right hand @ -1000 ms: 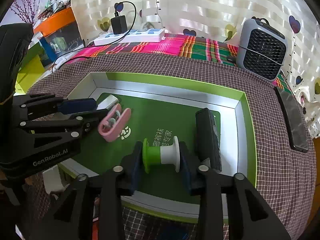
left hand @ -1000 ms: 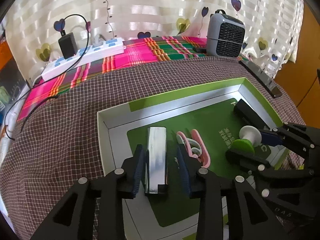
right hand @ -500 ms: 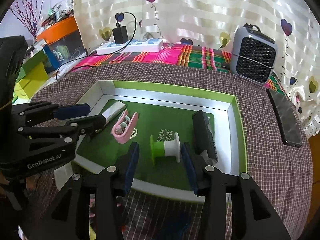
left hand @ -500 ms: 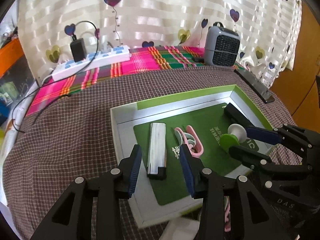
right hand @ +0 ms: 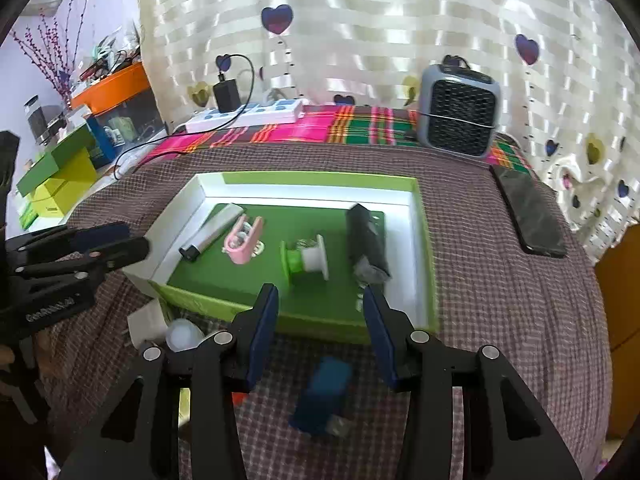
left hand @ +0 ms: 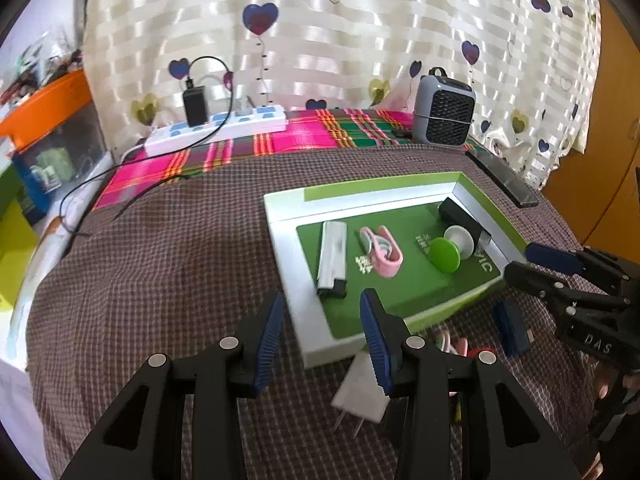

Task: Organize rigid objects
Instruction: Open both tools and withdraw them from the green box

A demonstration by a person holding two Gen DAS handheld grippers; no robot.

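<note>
Both hand-held grippers are apart w/ nothing between the pads: left hand-held gripper (left hand: 322,322) has just been opening, right hand-held gripper (right hand: 318,326) too. The green tray (right hand: 424,240) on the checked cloth (left hand: 160,260) holds a silver lighter (left hand: 333,254), pink clip (left hand: 382,250), green-white spool (right hand: 306,260) & black case (right hand: 366,242). A blue USB stick (right hand: 322,396) and white plug (left hand: 362,394) lie on the cloth just beside the tray.

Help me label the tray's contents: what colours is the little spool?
The spool has a green end and a white end; the right wrist view shows both best.
</note>
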